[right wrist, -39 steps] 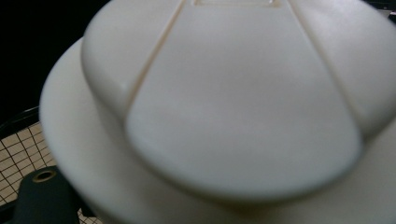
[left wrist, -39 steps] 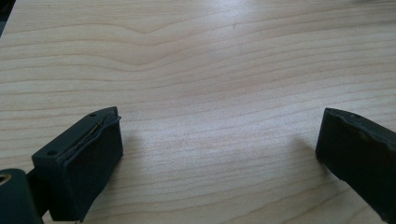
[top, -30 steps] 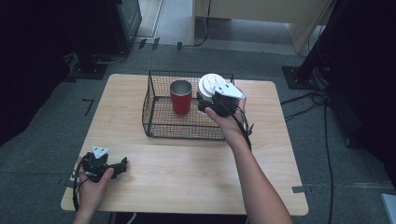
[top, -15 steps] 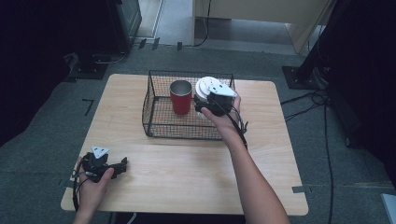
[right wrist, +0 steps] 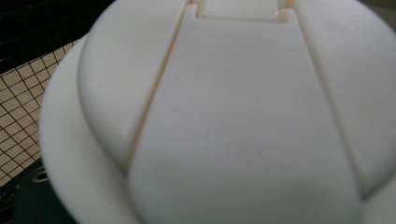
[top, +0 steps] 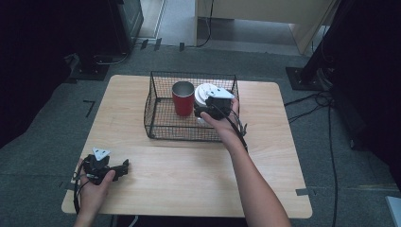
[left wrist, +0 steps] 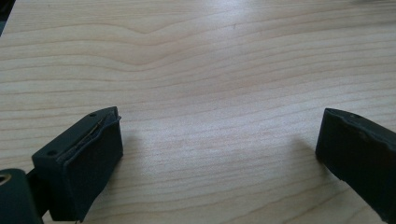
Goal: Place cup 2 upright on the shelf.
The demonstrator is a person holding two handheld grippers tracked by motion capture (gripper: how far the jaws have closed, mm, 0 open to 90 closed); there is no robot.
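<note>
Two grippers work a wooden table [top: 189, 179] in the high view. The right gripper [top: 208, 109] reaches over the near wall of a wire basket [top: 156, 118] and sits against a white lidded cup [top: 204, 92]; a red cup [top: 182, 98] stands just to its left, inside the basket too. Its jaws are hidden under the hand, so I cannot tell from here whether they grip. The left gripper [top: 124, 166] rests on bare table, well apart from the basket.

Left gripper view: jaws spread wide with nothing between them, only wood grain.

Right gripper view: the white lid [right wrist: 243, 121] sits right up against the camera, basket mesh [right wrist: 23, 107] off to the left; the jaws are covered, so their state stays unclear.

Judging by looks, this is a light, thin-walled cup that would crush or pop its lid if squeezed hard; a gentle hold on the wall just below the lid rim seems safest.
</note>
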